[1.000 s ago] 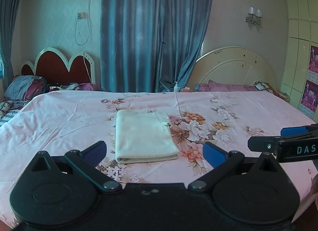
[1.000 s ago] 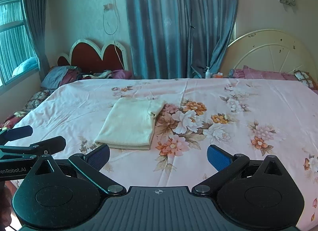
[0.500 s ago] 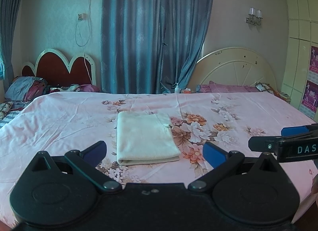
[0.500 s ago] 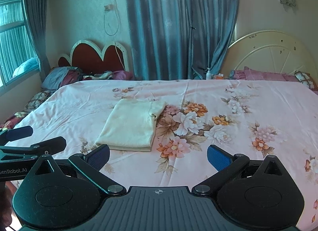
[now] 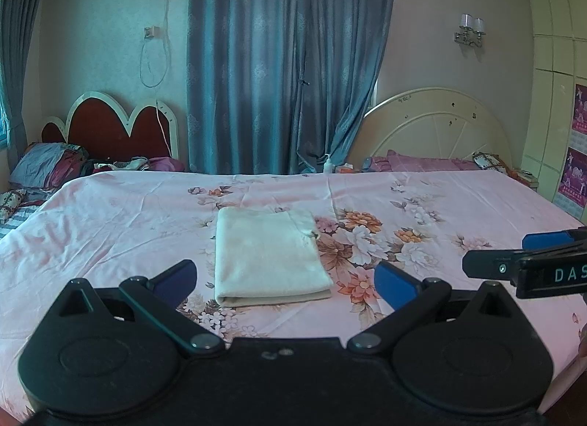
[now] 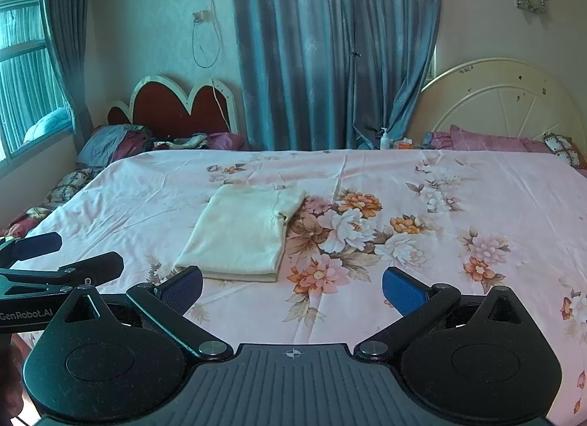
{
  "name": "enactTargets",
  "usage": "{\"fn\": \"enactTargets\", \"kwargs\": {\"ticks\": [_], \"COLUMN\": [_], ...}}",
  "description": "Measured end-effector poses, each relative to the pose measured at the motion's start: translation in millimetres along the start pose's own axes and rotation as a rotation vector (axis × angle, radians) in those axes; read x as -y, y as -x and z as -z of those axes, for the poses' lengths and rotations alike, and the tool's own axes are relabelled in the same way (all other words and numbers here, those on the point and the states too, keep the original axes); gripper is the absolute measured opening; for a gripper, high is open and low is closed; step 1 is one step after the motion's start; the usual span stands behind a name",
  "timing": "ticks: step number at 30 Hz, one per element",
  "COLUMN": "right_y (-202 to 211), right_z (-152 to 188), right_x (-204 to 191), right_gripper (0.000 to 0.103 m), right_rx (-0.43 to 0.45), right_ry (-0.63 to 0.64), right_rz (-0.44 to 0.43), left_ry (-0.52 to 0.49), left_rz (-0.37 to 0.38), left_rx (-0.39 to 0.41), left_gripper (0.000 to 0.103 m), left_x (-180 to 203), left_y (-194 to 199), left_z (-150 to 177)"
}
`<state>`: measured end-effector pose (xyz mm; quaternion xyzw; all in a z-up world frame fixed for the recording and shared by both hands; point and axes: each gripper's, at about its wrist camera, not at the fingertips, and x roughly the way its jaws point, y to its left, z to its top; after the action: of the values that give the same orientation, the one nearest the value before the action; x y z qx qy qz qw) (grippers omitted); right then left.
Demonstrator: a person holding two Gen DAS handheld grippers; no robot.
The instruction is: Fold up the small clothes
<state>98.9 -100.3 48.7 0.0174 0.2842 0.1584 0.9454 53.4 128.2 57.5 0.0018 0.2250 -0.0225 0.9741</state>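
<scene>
A pale yellow garment lies folded into a flat rectangle on the pink floral bedsheet; it also shows in the right wrist view. My left gripper is open and empty, held just short of the garment's near edge. My right gripper is open and empty, to the right of the garment's near corner. Each gripper shows at the edge of the other's view: the right gripper and the left gripper.
Blue curtains hang behind the bed. A red headboard with piled clothes stands at the back left. A cream headboard with pink pillows stands at the back right. A window is on the left.
Both grippers have pulled back and dipped slightly, so the garment sits a little lower and nearer in both views. Both stay open and empty. The garment has not moved.
</scene>
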Motion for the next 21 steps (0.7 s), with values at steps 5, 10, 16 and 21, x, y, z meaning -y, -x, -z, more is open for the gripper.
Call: {"fn": "enactTargets", "kwargs": {"ticks": [5, 10, 16, 21], "right_y": [2.1, 4.3, 4.5, 4.5], "right_z": [-1.2, -1.3, -1.0, -1.1], "right_x": [4.4, 7.0, 8.2, 8.9], "right_gripper": [0.103, 0.103, 0.103, 0.103], "right_rx": [0.003, 0.007, 0.004, 0.006], "right_ry": [-0.005, -0.006, -0.006, -0.005], "right_rz": [0.002, -0.001, -0.006, -0.009], "left_ry": [-0.003, -0.002, 0.0, -0.003], "left_rz": [-0.002, -0.003, -0.004, -0.007], "left_rx": [0.001, 0.001, 0.002, 0.003], "left_gripper": [0.103, 0.103, 0.103, 0.103], "left_x": [0.3, 1.3, 0.9, 2.1], "left_y": [-0.2, -0.1, -0.3, -0.5], "left_z": [-0.2, -0.7, -1.1, -1.7]}}
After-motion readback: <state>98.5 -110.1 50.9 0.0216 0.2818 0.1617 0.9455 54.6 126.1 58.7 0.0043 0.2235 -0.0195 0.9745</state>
